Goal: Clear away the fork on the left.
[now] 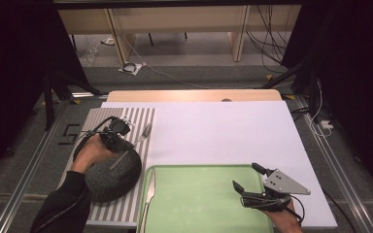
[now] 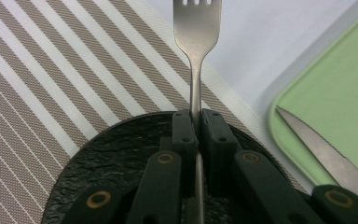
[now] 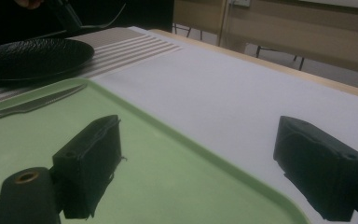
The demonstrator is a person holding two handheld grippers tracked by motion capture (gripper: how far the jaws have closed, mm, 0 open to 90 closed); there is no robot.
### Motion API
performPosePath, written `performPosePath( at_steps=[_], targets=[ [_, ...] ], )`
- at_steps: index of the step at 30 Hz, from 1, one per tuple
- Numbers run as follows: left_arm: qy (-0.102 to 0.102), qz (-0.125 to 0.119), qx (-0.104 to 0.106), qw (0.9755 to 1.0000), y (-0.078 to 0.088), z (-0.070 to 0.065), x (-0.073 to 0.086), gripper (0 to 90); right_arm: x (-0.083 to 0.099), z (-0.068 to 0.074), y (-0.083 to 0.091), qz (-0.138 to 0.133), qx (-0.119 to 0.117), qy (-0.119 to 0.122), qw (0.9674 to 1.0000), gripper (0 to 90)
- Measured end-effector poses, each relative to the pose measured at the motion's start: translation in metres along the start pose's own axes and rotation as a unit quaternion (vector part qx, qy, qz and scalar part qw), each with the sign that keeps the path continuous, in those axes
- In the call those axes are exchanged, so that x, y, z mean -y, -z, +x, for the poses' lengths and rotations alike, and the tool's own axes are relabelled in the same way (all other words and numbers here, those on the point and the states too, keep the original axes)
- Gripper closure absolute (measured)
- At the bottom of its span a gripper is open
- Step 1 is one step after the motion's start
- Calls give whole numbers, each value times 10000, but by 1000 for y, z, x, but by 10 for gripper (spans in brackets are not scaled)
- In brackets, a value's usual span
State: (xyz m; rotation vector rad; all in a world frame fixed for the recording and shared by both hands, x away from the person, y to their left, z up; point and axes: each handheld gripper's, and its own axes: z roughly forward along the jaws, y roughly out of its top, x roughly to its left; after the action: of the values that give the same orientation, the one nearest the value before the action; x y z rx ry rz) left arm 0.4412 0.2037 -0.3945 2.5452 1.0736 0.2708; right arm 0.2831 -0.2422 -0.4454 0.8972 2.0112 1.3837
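Right now we are holding a fork (image 2: 196, 56) in the left tool (image 1: 118, 132), the pads clamped tight on its thin handle, tines pointing away toward twelve o'clock in the left gripper view. In the high view the fork is sticking out toward one o'clock from the tool, above the striped placemat (image 1: 102, 119), with the black plate (image 1: 111, 177) just below at six o'clock. The right tool (image 1: 249, 177) is hovering over the green tray (image 1: 199, 204) at about five o'clock on the surface, its pads standing wide apart with nothing between them.

We are judging the risk to be in that narrow grip: the handle is slim and smooth, so the fork could be pivoting or sliding between the pads if we swing it quickly, and it could be dropping onto the plate rim with a clatter. Setting it down crooked is likely too if the tines are tipping. The knife (image 1: 149, 191) is lying along the tray's nine o'clock edge, near enough that a careless sweep could be knocking it.

The surface is carrying a white sheet (image 1: 223, 131) over a pale wooden top. Beyond it, at twelve o'clock, we are seeing a grey floor with loose cables, wooden furniture legs, and dark curtains at both sides.
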Motion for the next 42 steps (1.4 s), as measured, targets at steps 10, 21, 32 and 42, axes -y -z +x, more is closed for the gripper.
performPosePath(
  at_steps=[10,21,32,42],
  targets=[
    [-166,-112,123,9997,6,-29,5,844,0,1,0,16,8,15,10000,159],
    [-362,-31,167,9992,0,-53,16,844,-1,1,1,36,15,24,10000,159],
    [-507,40,305,9982,2,-73,21,844,0,2,0,0,12,36,10000,159],
    [-667,57,481,9966,4,-104,21,844,-1,1,1,39,23,30,10000,159]
  ],
)
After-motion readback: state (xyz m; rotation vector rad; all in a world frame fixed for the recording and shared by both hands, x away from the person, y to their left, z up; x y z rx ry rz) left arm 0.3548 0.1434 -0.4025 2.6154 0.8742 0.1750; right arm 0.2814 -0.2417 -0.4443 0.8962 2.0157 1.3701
